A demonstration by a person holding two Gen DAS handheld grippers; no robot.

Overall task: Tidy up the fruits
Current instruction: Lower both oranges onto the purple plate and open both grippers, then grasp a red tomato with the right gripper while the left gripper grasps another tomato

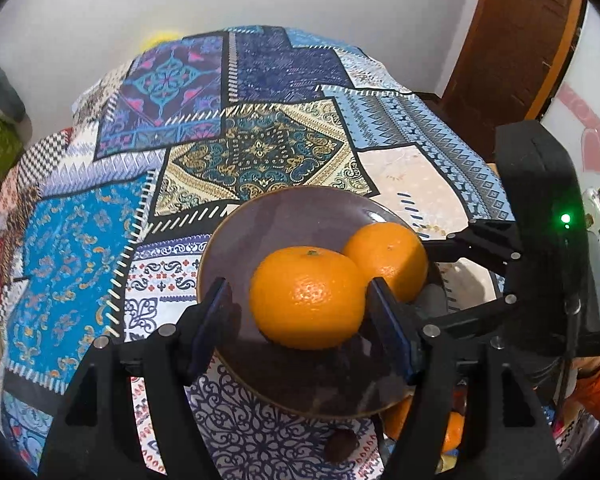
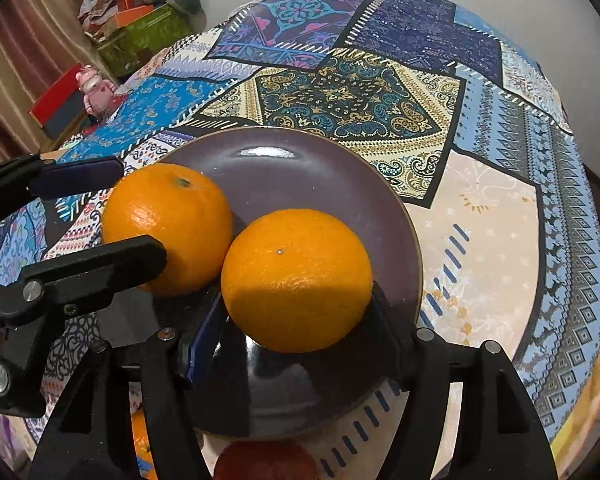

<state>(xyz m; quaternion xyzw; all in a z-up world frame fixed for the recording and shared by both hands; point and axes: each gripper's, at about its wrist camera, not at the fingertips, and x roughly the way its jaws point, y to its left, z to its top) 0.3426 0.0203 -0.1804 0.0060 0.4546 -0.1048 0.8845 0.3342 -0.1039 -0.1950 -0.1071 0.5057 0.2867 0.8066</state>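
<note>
Two glossy oranges touching on purple plate, apparently unblemished.

two oranges sit touching on a dark purple plate low in the centre of the frame. the nearer orange, green stem nub facing up, fills the lower middle of the left wrist view. the second orange, a small dot on top, fills the lower middle of the right wrist view.
</note>
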